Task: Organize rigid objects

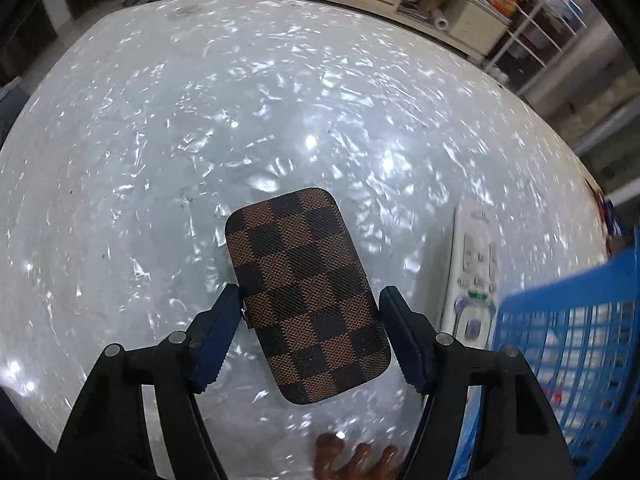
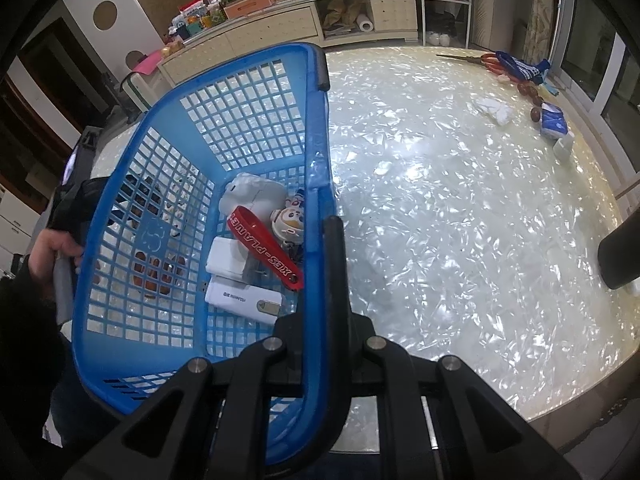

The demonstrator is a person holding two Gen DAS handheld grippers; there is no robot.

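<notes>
My left gripper [image 1: 310, 300] is shut on a brown checkered case [image 1: 304, 292], its two pads pressing the case's long sides above the pearly table [image 1: 200, 140]. A white remote [image 1: 474, 276] lies just right of it, beside the blue basket [image 1: 568, 344]. My right gripper [image 2: 320, 232] is shut on the blue basket's rim [image 2: 318, 168] and holds it tilted. Inside the basket are a red wristband [image 2: 264, 252], a white dongle [image 2: 244, 300], a white charger [image 2: 228, 260], a small figure keychain [image 2: 286, 222] and a white lump [image 2: 252, 196].
Red scissors [image 2: 486, 60], a blue cloth [image 2: 524, 66], brown beads [image 2: 530, 94], crumpled tissue [image 2: 496, 110] and a blue packet [image 2: 554, 120] lie at the table's far right. A dark cylinder [image 2: 620, 252] stands at the right edge. Cabinets and shelves stand behind.
</notes>
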